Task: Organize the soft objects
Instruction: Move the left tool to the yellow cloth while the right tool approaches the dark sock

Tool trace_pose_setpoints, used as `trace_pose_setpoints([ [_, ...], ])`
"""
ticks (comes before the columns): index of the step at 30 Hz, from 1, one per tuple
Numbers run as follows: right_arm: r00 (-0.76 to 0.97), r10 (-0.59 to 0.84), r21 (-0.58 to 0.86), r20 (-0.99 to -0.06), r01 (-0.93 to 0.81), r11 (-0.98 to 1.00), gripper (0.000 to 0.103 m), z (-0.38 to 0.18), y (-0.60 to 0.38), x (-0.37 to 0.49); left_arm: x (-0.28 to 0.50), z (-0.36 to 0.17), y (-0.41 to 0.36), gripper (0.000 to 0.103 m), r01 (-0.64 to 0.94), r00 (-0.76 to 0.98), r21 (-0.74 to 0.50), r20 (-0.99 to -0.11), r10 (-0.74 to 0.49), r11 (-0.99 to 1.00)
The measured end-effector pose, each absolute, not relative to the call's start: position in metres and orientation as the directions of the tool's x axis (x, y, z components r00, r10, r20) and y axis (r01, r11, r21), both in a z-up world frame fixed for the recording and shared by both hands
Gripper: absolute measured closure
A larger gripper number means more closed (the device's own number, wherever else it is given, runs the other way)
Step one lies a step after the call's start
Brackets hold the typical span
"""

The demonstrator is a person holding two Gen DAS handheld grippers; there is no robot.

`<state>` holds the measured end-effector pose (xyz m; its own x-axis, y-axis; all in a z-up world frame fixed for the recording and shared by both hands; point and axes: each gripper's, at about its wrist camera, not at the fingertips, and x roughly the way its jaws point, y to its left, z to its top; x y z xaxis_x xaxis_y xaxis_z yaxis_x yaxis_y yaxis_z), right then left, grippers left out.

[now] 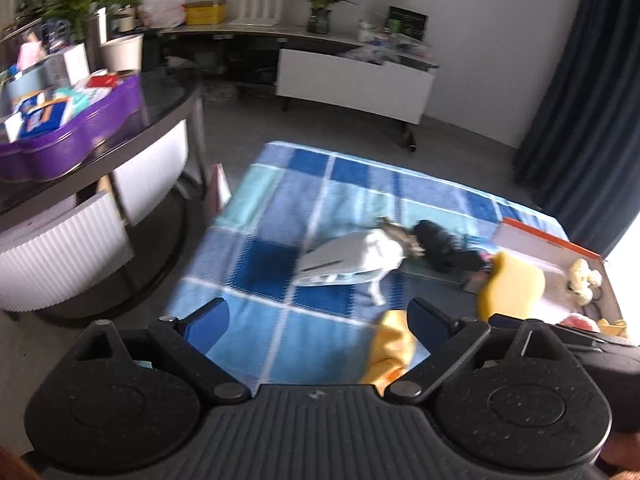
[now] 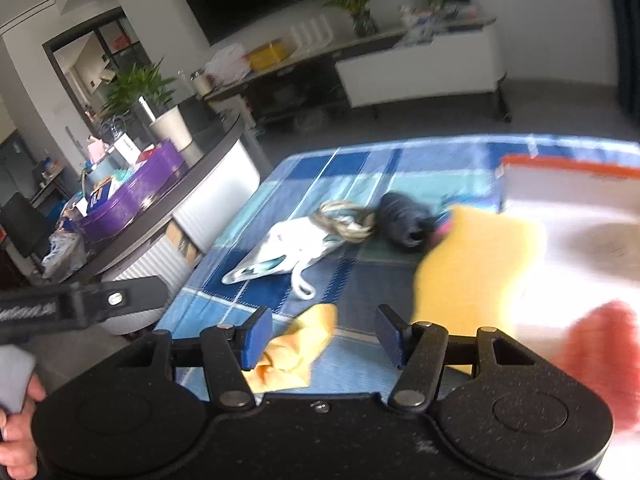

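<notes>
Crumpled yellow cloth [image 2: 298,350] lies on the blue checked mat [image 2: 352,176], just below the right hand-held gripper [image 2: 324,334], jaws apart and empty; left hand-held gripper [image 1: 320,320] spread wide, empty too.

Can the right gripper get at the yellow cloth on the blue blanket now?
Probably yes. The right gripper is open and empty, and the yellow cloth lies loose on the blue blanket right below it, with nothing on top of the cloth.
</notes>
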<state>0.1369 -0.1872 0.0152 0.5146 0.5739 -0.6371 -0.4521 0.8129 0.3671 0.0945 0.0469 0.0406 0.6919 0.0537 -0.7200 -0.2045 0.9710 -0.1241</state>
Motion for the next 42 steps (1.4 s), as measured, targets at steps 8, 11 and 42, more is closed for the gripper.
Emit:
trace_pose_setpoints([
  [8, 0.673, 0.295, 0.188, -0.678, -0.229, 0.955, 0.033, 0.001, -0.196, 0.151, 0.091, 0.03, 0.061, 0.005, -0.226, 0.674, -0.144, -0.738, 0.047, 0.963],
  [11, 0.74, 0.221, 0.178, -0.635, -0.138, 0.974, 0.032, 0.011, -0.217, 0.146, 0.094, 0.025, 0.059, 0.005, -0.215, 0.67, -0.152, -0.741, 0.032, 0.965],
  [42, 0.646, 0.378, 0.203, -0.663, -0.332, 0.921, 0.028, 0.026, -0.217, 0.11, 0.119, -0.045, -0.005, 0.023, 0.028, 0.62, -0.056, -0.782, -0.062, 0.998],
])
